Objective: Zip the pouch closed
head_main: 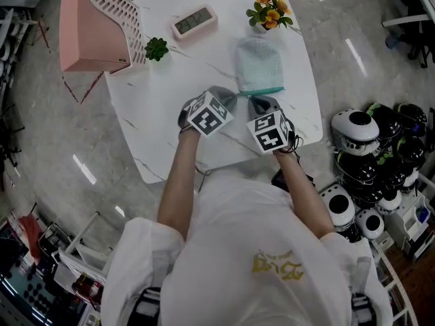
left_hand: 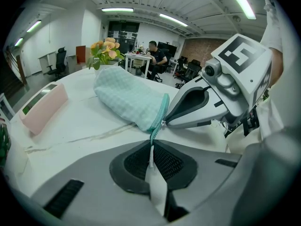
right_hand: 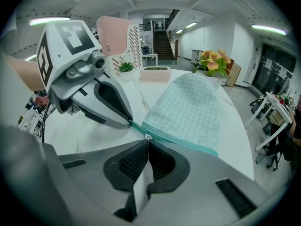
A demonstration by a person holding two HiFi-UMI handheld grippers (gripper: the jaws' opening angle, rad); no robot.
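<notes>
So the pouch (head_main: pixel 259 65), a pale mint checked one, is laid flat on the white counter (head_main: pixel 163 104), over on its right half, with the teal zipper (head_main: pixel 262 91) run along the pouch's near edge. Both tongs are brought in tight at the left end of that zipper, with their tips almost touching each other. The left tongs (left_hand: pixel 151 153) are clenched on the teal tape tail (left_hand: pixel 154 135) that sticks out past the pouch's corner, and it's seen pinched between the black pads in the left gripper view. The right tongs (right_hand: pixel 147 144) are clamped shut on the little metal zipper pull (right_hand: pixel 146 136), which is sat right at that left end, just beside where the tape is held. Whether the teeth are meshed along the rest of the zipper can't really be made out from here. The rest of the pouch is stretched away to the far side and nothing is rested on top of it. At the far edge of the counter some orange and yellow flowers (head_main: pixel 269 12) are stood just beyond the pouch. A pink clock (head_main: pixel 194 21) is laid left of those, and a small green plant (head_main: pixel 156 48) is placed left again. A pink basket (head_main: pixel 95 26) is parked at the far left corner. A bunch of black and white helmets (head_main: pixel 355 131) is piled on the floor off to the right.
</notes>
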